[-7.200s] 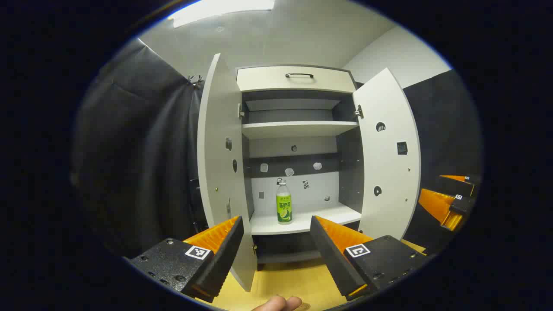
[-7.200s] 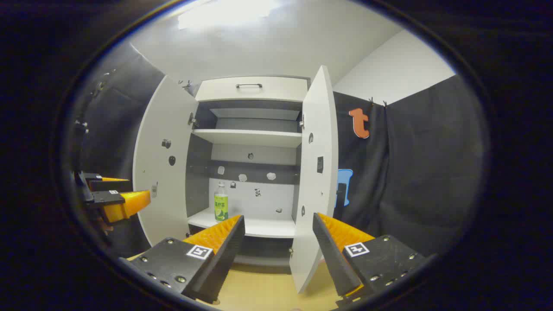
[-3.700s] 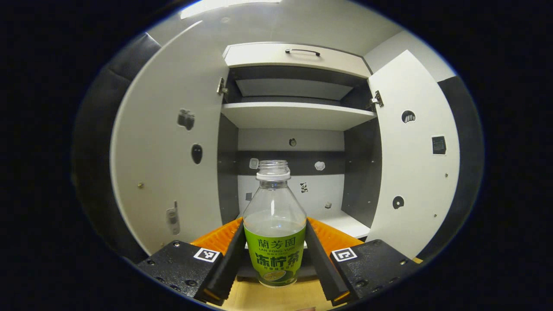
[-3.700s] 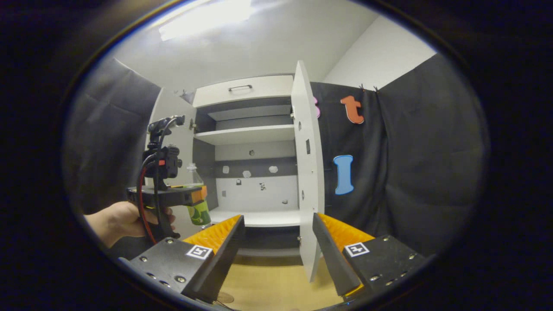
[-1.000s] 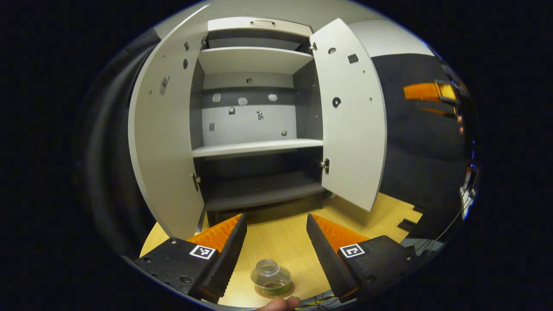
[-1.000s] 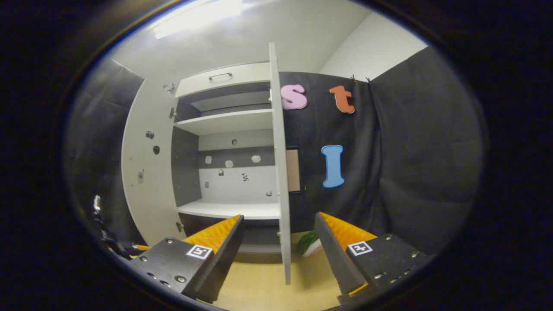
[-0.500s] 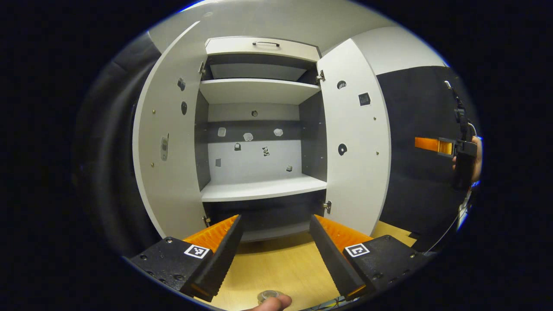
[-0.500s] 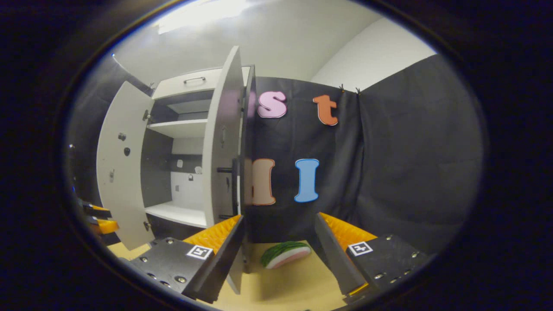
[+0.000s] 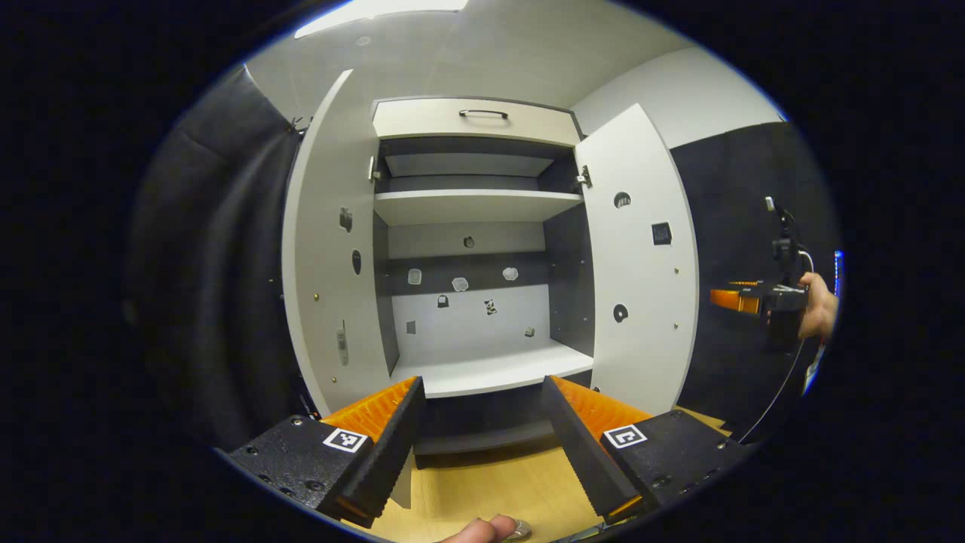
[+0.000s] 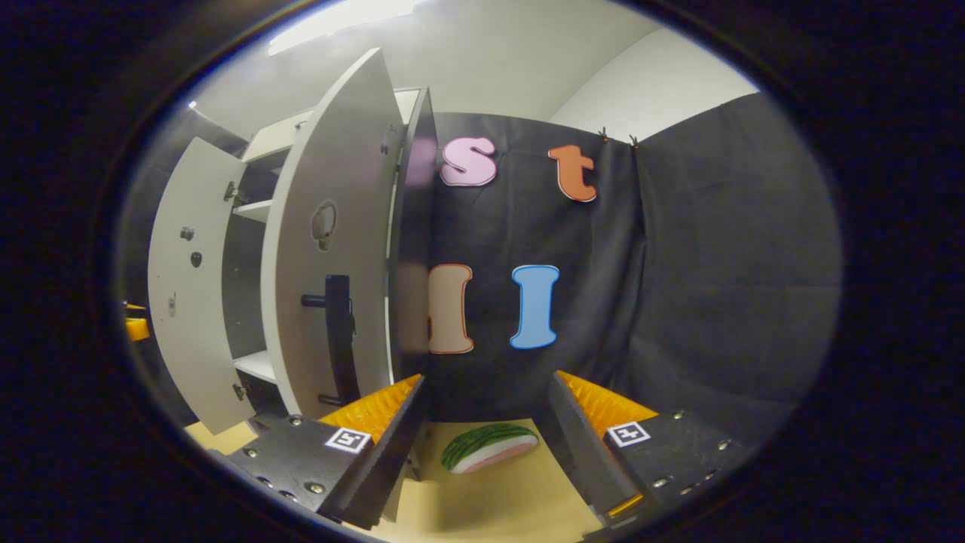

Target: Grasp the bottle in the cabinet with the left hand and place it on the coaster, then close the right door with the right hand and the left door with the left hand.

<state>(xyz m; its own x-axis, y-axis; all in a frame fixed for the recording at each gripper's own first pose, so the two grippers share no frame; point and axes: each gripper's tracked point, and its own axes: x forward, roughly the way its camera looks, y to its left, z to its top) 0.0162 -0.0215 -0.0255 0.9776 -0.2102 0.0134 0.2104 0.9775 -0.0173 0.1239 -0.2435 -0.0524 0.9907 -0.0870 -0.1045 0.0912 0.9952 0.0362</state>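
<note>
Peeking at bottom edge, perhaps the bottle (image 9: 517, 531), fingertip (image 9: 475, 531) covering it

Staged recording booth, not a real home: black cloth wall (image 10: 678, 264) hung by clips, plain white ceiling with strip light (image 9: 377, 7), white cabinet (image 9: 475, 249) standing on wooden worktop (image 10: 513, 498), toy watermelon slice (image 10: 488, 446) beside it.

The cabinet (image 9: 475, 249) stands at the back of the desk (image 9: 490, 490), both doors swung out — left door (image 9: 328, 271) on its left, right door (image 9: 641, 264) on its right. A watermelon slice (image 10: 488, 446) lies on the desk beside the cabinet, before the booth's wall — just behind the right door.
</note>
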